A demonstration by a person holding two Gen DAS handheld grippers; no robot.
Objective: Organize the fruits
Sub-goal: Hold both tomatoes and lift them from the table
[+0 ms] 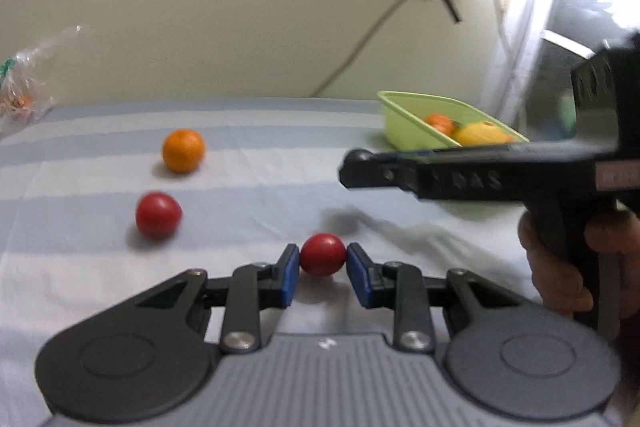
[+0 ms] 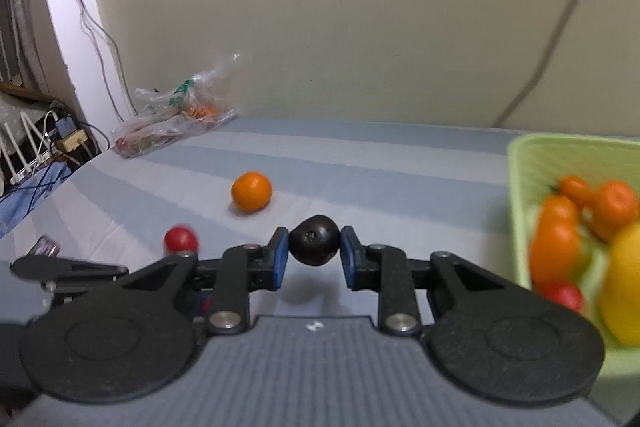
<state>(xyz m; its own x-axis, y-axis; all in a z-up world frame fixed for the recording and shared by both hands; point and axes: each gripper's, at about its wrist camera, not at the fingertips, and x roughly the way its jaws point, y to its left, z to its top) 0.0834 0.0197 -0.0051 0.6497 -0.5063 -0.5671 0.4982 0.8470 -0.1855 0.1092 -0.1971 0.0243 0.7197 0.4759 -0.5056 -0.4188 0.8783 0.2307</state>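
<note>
Red round tomato [image 1: 322, 254] pinched — left tool [image 1: 322, 263] clamped.

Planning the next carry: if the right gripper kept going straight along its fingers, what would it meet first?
Probably the striped cloth; the right gripper, shut on the dark fruit, passes right of the orange, though depth is unclear.

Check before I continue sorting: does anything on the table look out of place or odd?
One thing: a crumpled clear plastic bag lies at the far left edge of the striped table, apparently with produce inside. An orange and a red fruit sit loose outside the green basket.
</note>
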